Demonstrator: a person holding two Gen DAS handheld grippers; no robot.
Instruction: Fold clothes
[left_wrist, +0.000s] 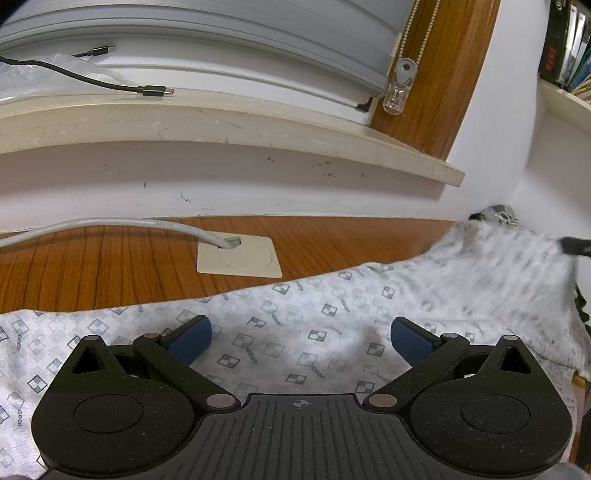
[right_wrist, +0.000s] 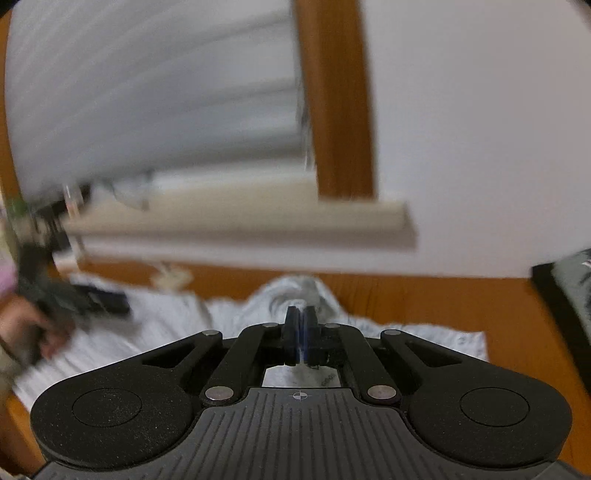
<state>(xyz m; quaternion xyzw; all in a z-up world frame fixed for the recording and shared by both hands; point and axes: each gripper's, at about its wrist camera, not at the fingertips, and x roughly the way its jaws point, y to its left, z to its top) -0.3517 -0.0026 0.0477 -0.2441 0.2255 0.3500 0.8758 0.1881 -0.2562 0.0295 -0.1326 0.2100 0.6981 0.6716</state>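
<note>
The patterned garment (left_wrist: 295, 332) lies spread on the wooden worktop (left_wrist: 110, 266). The left tool (left_wrist: 301, 341) is released above it; the right tool (right_wrist: 302, 325), blurred, is clenched on a raised fold, its far edge hidden

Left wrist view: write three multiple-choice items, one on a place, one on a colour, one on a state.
1. The white cable ends: A on the sill; B in the beige desk port; C behind the blind.
2. Pads of the left gripper are: A red; B blue; C green.
3. The left gripper's jaws: A shut empty; B clamp a cable; C stand open over the garment.
B: the cable dips into the port's hole. B: both pads show blue. C: cloth shows across the wide gap.
</note>
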